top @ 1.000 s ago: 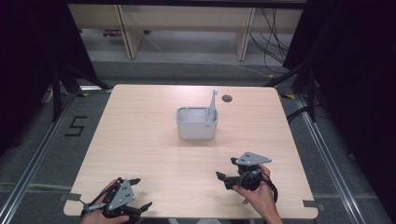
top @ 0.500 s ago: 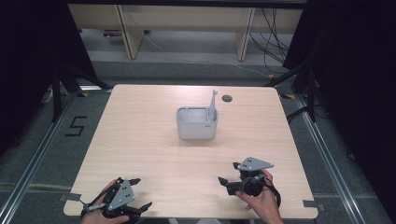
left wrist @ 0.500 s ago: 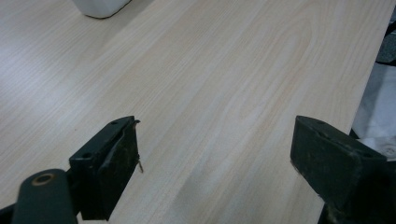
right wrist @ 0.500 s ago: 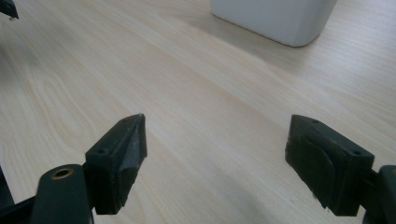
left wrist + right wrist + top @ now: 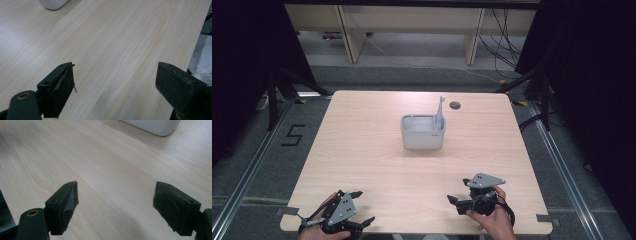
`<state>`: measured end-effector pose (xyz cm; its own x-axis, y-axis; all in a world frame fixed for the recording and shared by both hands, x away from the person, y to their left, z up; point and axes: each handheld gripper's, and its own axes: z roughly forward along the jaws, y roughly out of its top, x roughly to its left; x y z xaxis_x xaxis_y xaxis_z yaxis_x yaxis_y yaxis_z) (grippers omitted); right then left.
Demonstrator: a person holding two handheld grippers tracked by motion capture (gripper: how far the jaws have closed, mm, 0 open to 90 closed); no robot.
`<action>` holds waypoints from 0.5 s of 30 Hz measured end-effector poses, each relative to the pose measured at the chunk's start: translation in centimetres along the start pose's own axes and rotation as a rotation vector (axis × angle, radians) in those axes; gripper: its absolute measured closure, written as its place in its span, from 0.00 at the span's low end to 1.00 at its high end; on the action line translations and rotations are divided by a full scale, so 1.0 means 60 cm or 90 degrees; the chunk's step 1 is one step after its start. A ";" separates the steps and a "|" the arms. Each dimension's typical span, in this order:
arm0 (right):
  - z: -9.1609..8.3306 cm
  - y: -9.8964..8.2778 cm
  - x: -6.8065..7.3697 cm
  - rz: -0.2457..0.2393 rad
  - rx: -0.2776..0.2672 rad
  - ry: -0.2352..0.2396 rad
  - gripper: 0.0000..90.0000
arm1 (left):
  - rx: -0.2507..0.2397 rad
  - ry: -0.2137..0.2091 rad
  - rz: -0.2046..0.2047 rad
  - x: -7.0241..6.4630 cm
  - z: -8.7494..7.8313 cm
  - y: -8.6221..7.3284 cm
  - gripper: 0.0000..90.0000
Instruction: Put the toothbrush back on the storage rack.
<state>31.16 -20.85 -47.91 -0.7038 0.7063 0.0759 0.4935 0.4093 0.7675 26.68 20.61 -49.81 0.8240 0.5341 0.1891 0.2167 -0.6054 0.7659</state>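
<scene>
High view: both grippers sit at the near edge of the desk [image 5: 362,150], with the grey bin [image 5: 423,135] well ahead of them near the desk's middle. The left gripper [image 5: 362,207] points forward and to the right; its jaws stand wide apart with nothing between them. The right gripper [image 5: 458,194] points to the left across the desk; its jaws also stand wide and hold nothing.

Step in hand: judged from this position, neither gripper has yet started toward the bin, so the work is at its outset.

Next move: it likely calls for one gripper to travel forward to the bin, keep its jaws wide, and line up on either the rim or the upright tool [image 5: 440,111].

Container: the bin is a rectangular open-top box, apparently divided inside. A slim grey tool stands in its right-hand part, tilted slightly and rising above the rim. What else lies inside cannot be told.

In the left gripper view, a corner of the bin [image 5: 53,3] lies far ahead of the jaws, to their left.
</scene>
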 end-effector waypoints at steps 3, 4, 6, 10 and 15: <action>0.002 -0.002 0.002 -0.011 0.004 0.002 0.23 | 0.000 0.000 0.000 0.000 0.000 0.000 0.16; 0.001 -0.003 0.006 -0.003 0.003 -0.006 0.23 | 0.001 0.000 0.001 0.000 0.000 0.000 0.16; 0.001 -0.004 0.006 -0.009 0.015 -0.002 0.23 | -0.001 0.001 0.000 0.000 0.001 0.000 0.16; 0.003 -0.007 0.009 -0.020 0.013 0.002 0.22 | -0.001 0.001 0.001 0.000 0.001 0.000 0.16; 0.002 -0.012 0.013 -0.022 0.020 0.007 0.22 | 0.000 0.003 0.002 0.000 0.001 0.000 0.16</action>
<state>30.31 -20.51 -48.46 -0.7261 0.6853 0.0567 0.4848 0.4516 0.7490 26.70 20.60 -49.85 0.8220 0.5350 0.1952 0.2140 -0.6078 0.7647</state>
